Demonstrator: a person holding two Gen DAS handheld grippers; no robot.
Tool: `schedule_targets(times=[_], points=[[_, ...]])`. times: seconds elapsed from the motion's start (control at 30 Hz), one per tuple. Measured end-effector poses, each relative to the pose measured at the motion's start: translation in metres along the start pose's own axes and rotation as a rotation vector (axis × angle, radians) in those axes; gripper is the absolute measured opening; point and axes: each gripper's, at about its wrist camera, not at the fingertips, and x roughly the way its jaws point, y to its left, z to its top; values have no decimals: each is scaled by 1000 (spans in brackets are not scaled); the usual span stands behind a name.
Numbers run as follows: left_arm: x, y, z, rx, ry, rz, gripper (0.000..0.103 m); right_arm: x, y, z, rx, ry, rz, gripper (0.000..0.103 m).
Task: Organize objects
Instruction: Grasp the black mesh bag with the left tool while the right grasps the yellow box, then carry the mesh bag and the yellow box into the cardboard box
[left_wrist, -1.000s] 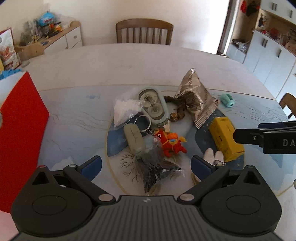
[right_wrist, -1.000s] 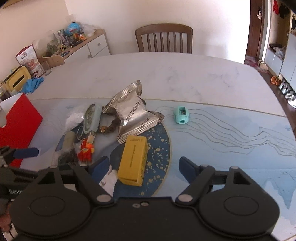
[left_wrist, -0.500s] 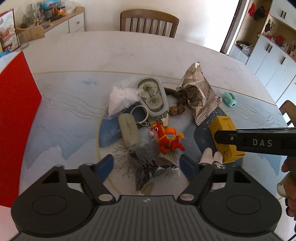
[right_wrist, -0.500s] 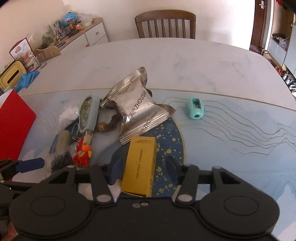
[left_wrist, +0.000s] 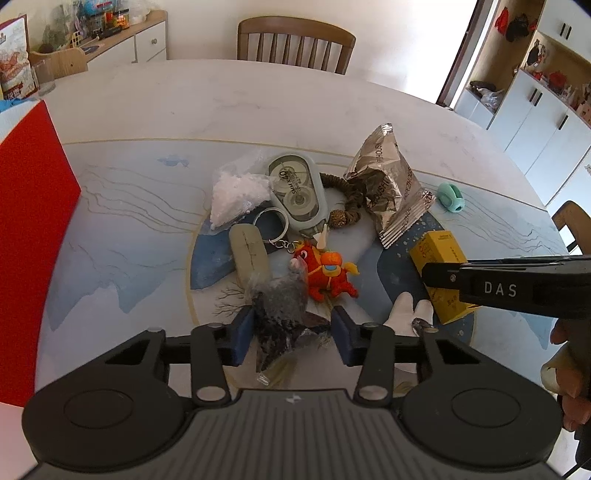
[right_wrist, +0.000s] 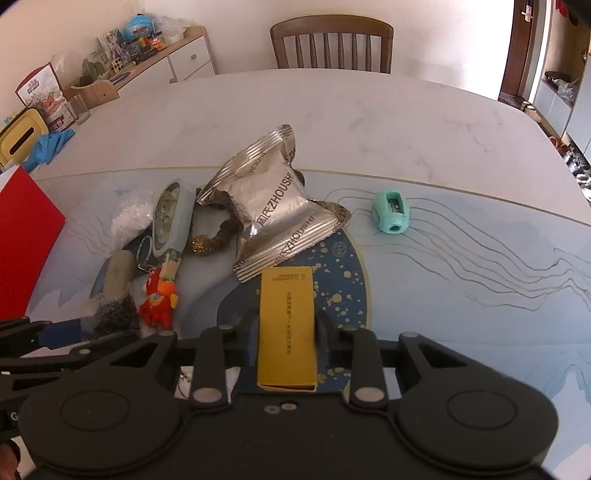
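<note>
The clutter sits bunched on the printed mat at the near half of the table, and the whole far half, up to the wooden chair, lies bare. The right side of the mat holds only the teal pencil sharpener, well apart from the rest. At the left edge stands a red box.

The left gripper is closing its blue pads on either side of a clear bag of dark bits; the pads look to be at the bag's sides, just touching. That bag lies at the near end of the heap, beside the red plush keychain and the grey eraser. A second ago these jaws stood wide apart around the same bag.

The right gripper is closing on the yellow box, which lies lengthwise between its fingers near the near edge, just below the silver snack packet. Its pads are hidden by the box, so I cannot tell if they press yet. Earlier the box lay left of these jaws; now it is centred.
</note>
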Motion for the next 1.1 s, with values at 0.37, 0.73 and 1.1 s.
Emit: schedule_targets(times=[0.37,0.73,1.1], points=[[-18,10,-3,5,8,-13,38,-23,-3,-4,7,-23,23,28],[-60,26,9,-17,-11,-52,38,-67,15,-2,-22,-61,54,28],[-103,54,20,-26,-42,-73,38,-105,56,4,-56,-87,82,28]])
